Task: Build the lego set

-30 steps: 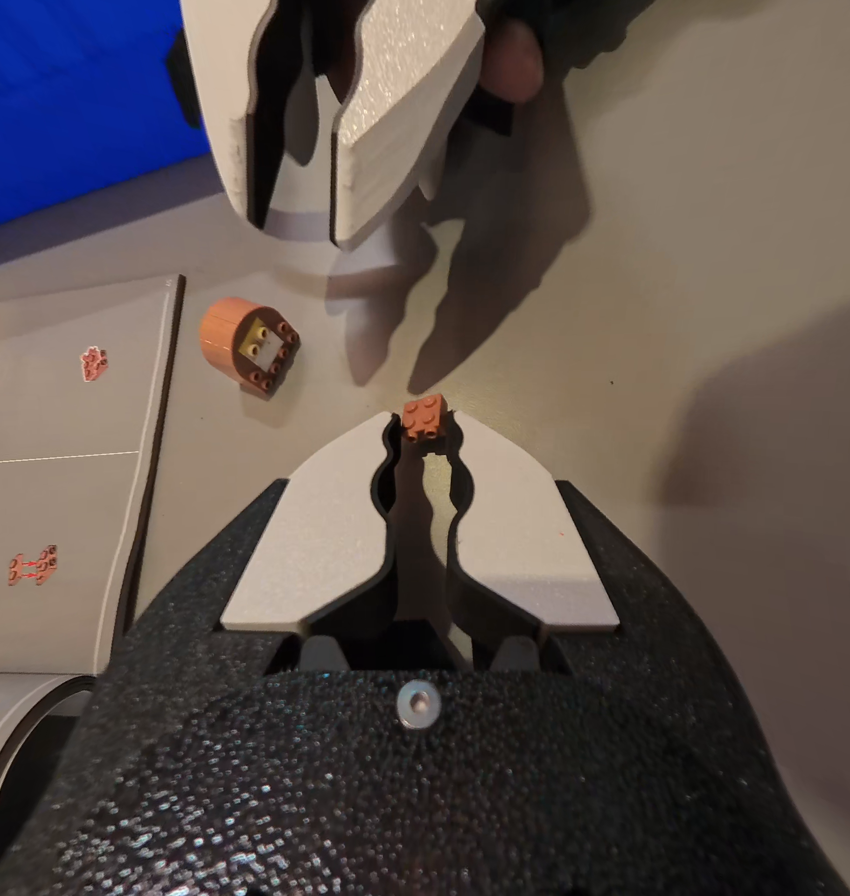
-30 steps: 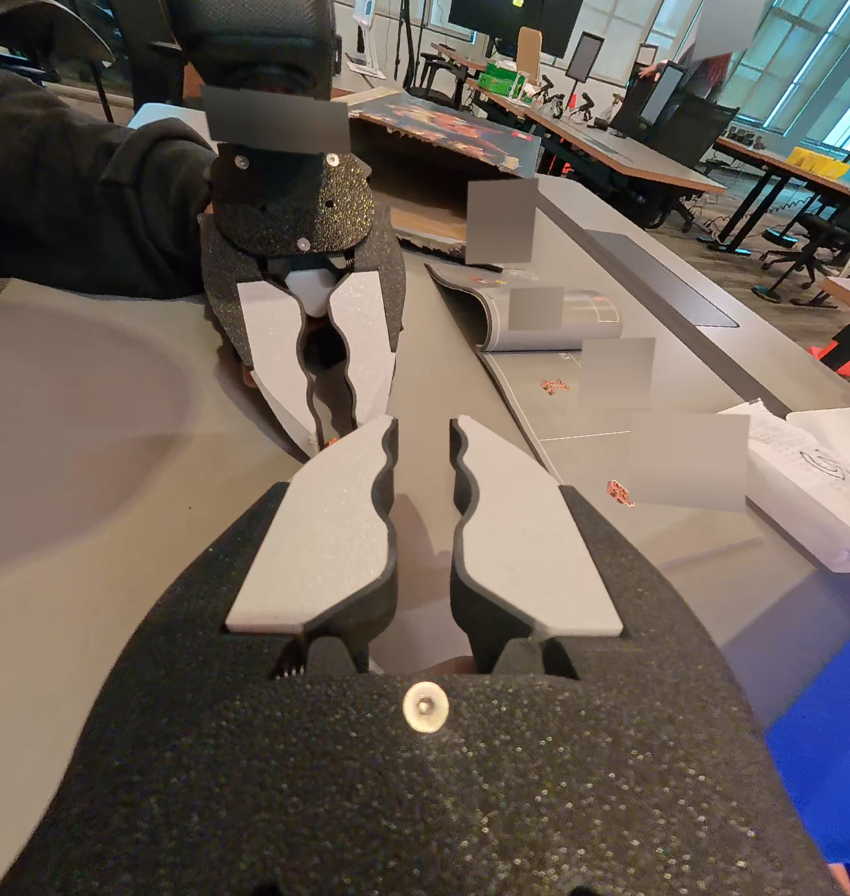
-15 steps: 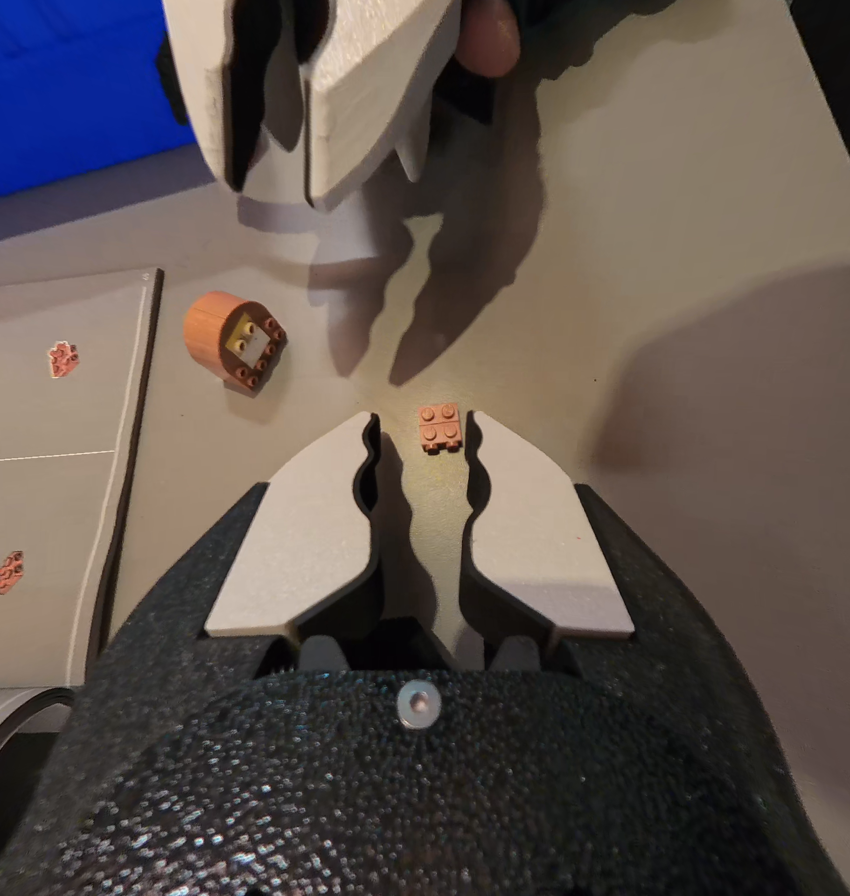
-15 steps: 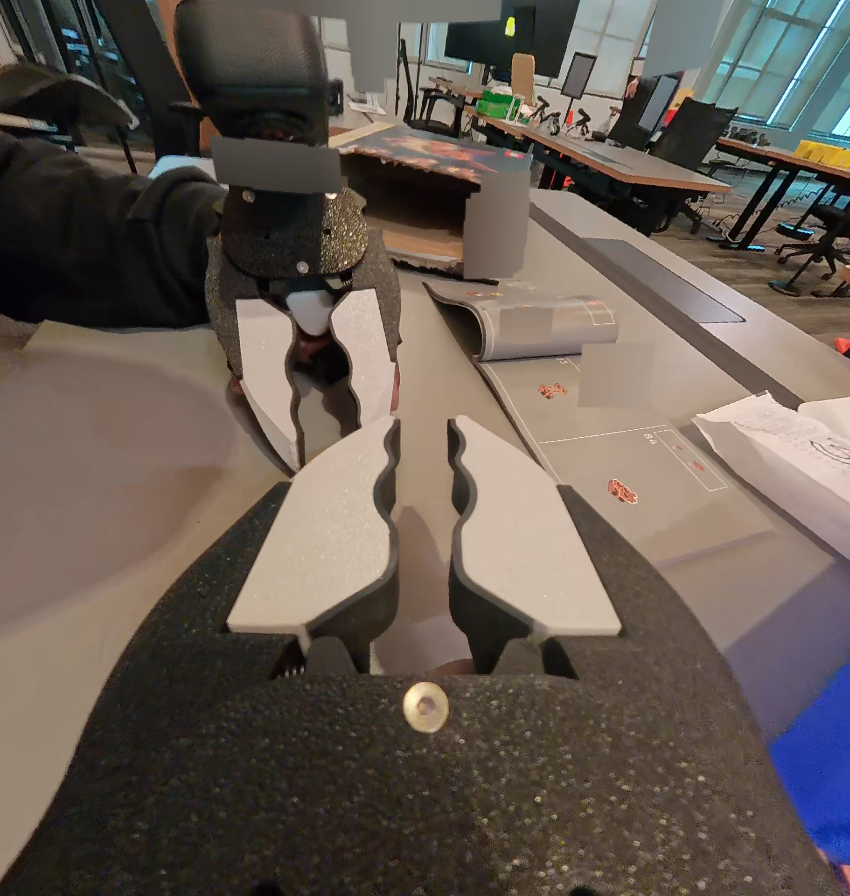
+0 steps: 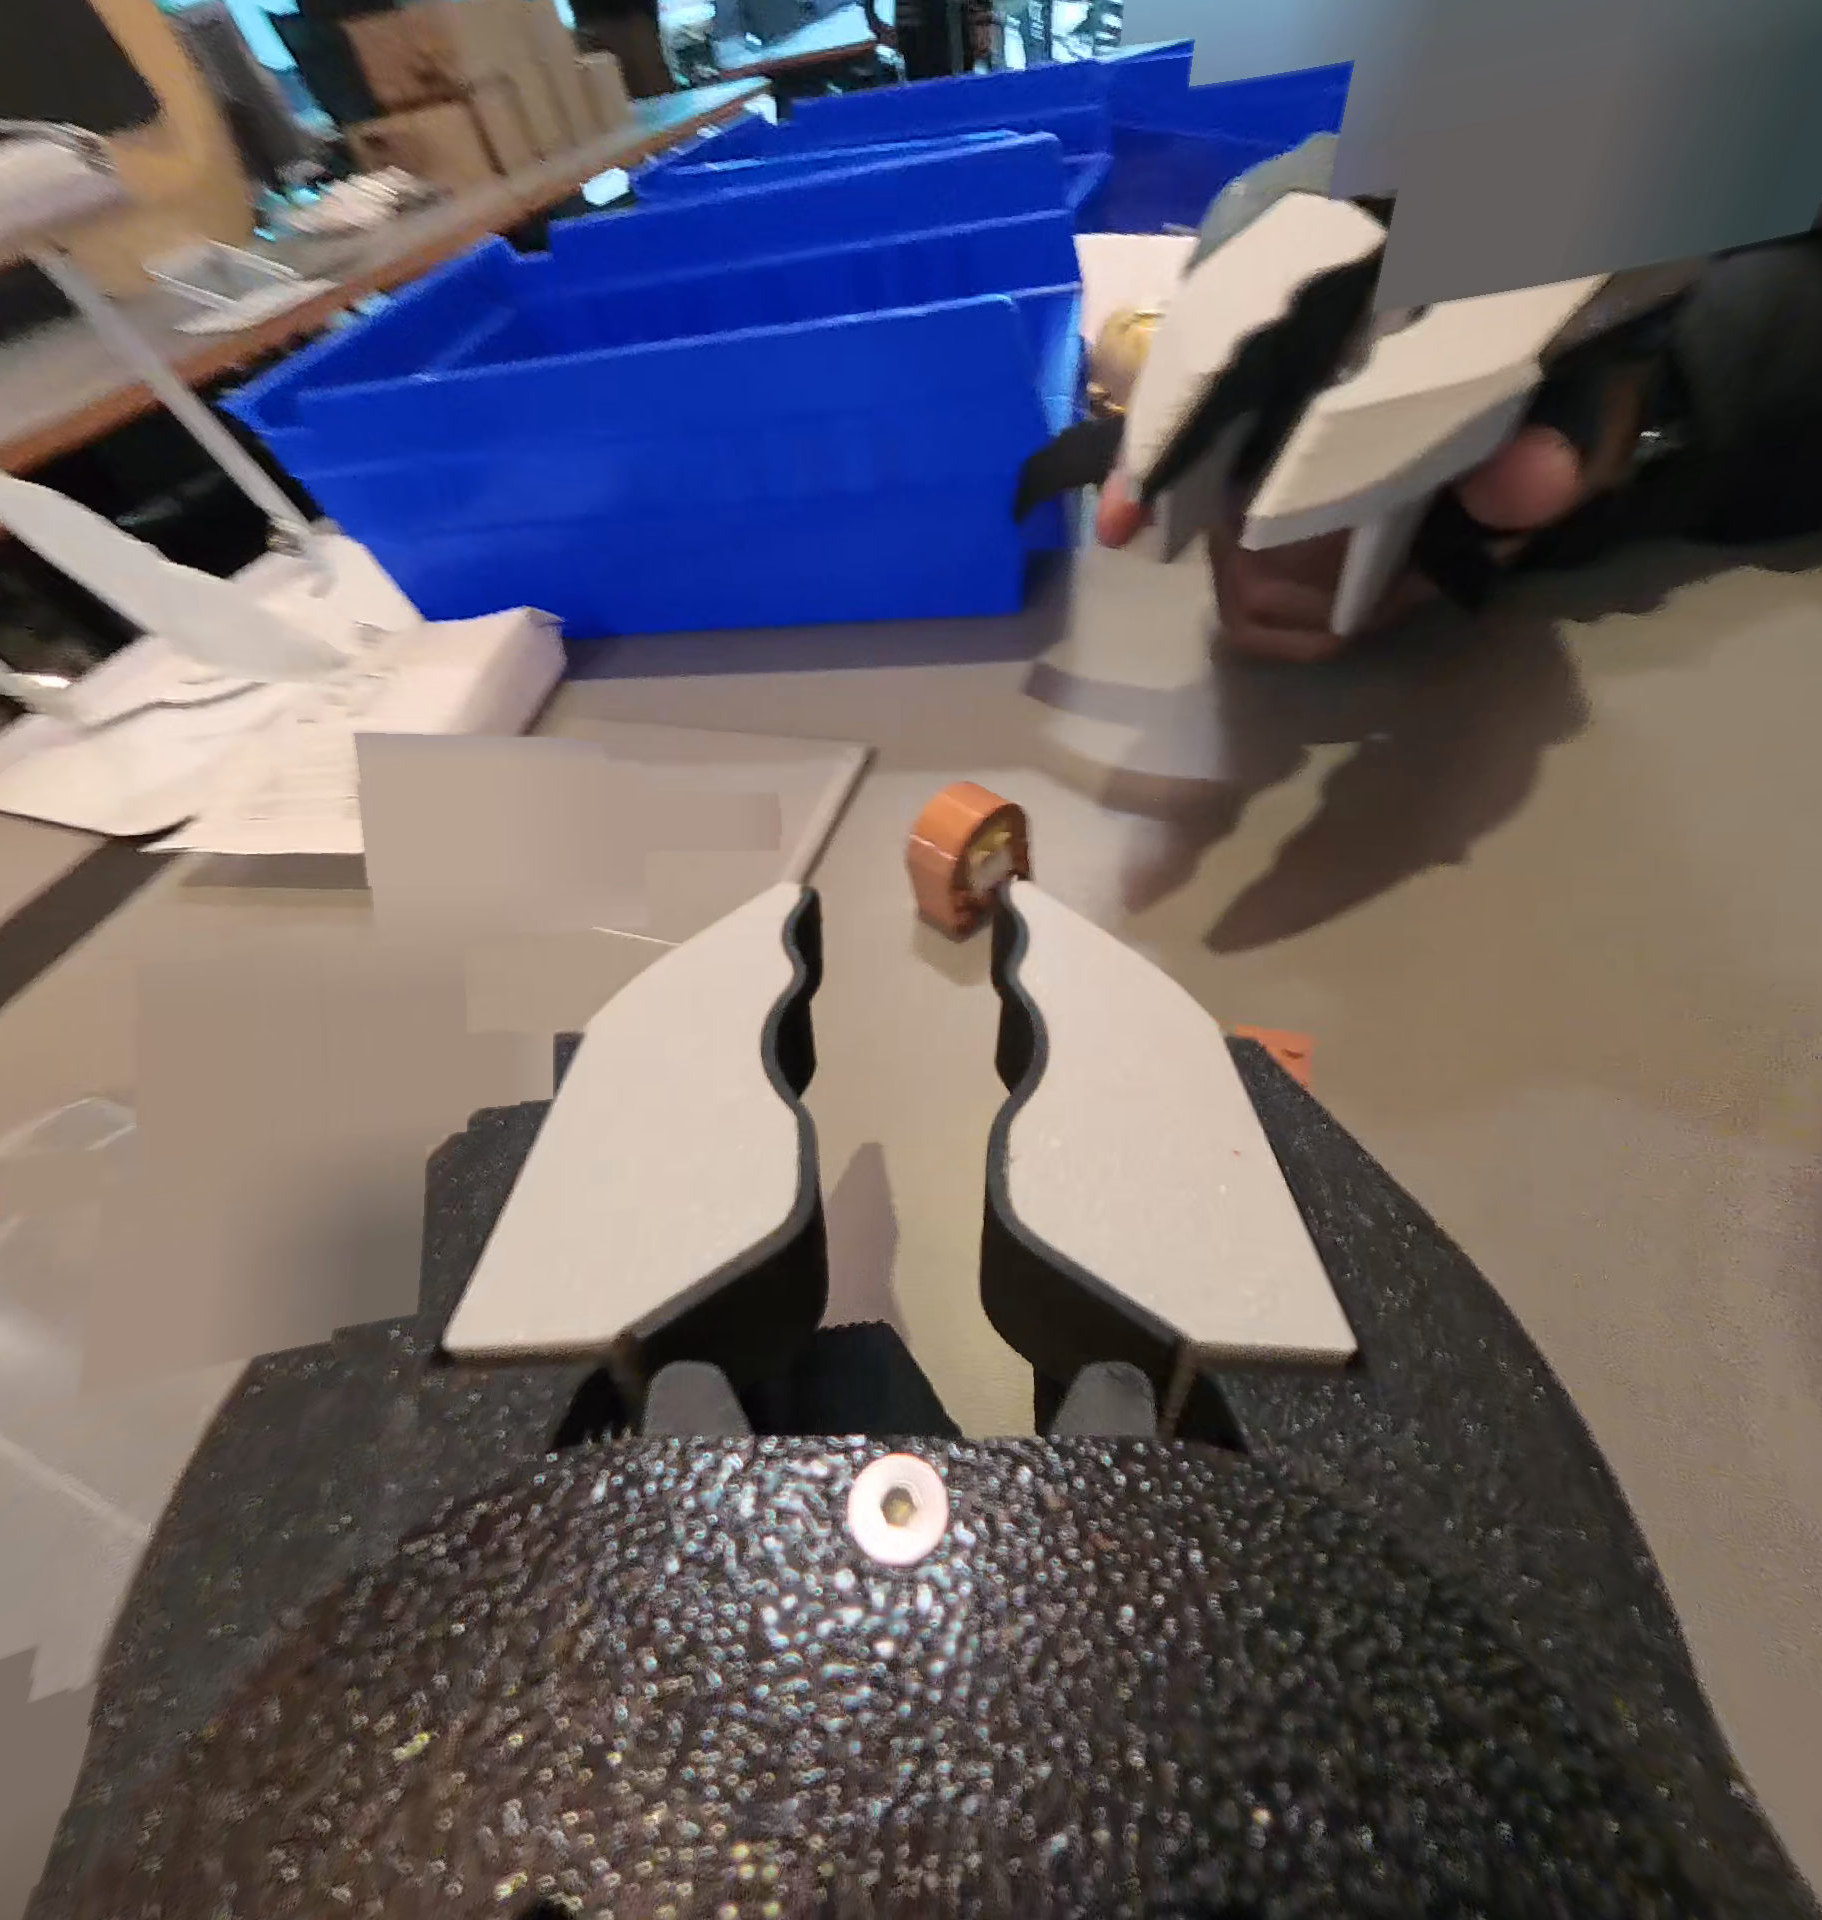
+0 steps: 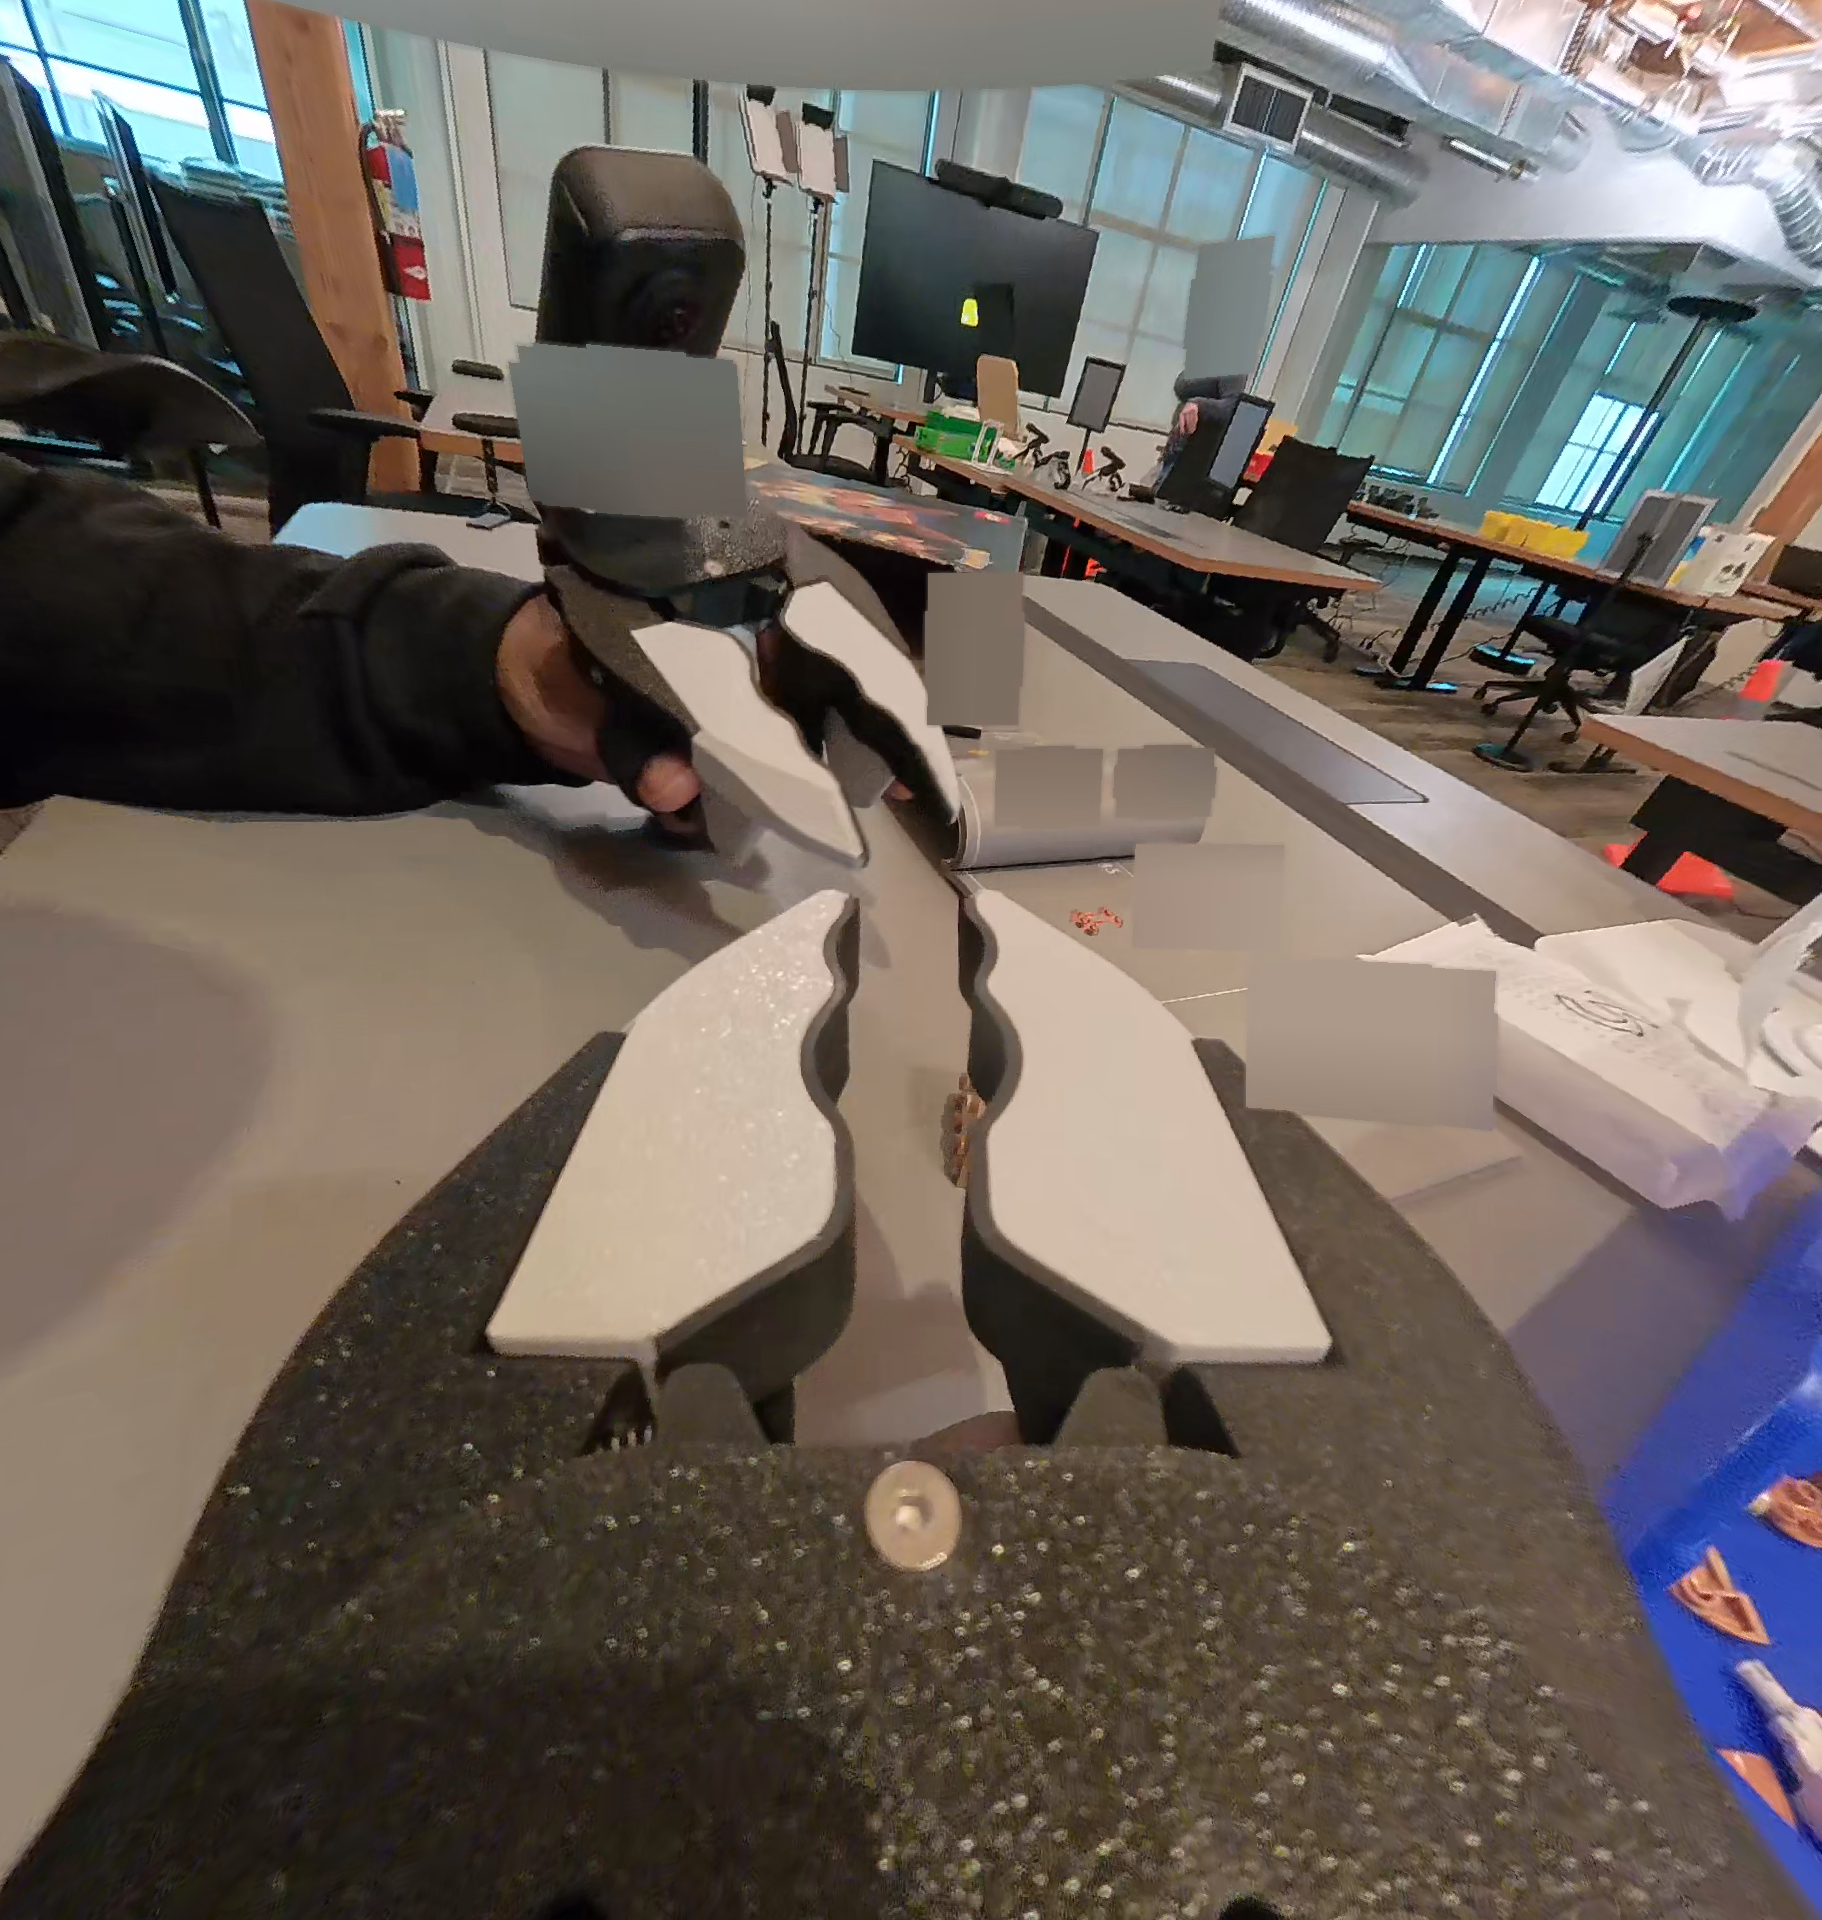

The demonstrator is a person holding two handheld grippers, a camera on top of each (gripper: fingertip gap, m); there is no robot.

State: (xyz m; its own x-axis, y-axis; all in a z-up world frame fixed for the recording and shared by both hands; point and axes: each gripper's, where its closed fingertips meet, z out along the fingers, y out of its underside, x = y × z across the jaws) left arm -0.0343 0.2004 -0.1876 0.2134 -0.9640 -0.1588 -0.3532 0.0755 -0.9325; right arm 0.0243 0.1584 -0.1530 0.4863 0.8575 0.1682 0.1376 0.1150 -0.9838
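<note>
The rounded orange brick piece (image 5: 964, 860) lies on its side on the grey table (image 5: 1509, 1143), just ahead of the left gripper (image 5: 902, 902) and apart from its right fingertip (image 5: 1021, 904). Both jaws stand apart with only bare tabletop between them — nothing held. A small orange plate (image 5: 1273, 1042) lies beside that gripper's body. Blue bins (image 5: 678, 436) stand behind; one (image 6: 1759, 1558) holds loose brick pieces. The right gripper (image 6: 909, 906) hovers over the table, jaws a little apart and empty, with a brown studded piece (image 6: 962, 1127) on the table below. A gloved hand (image 6: 616, 717) tilts the left gripper downward.
</note>
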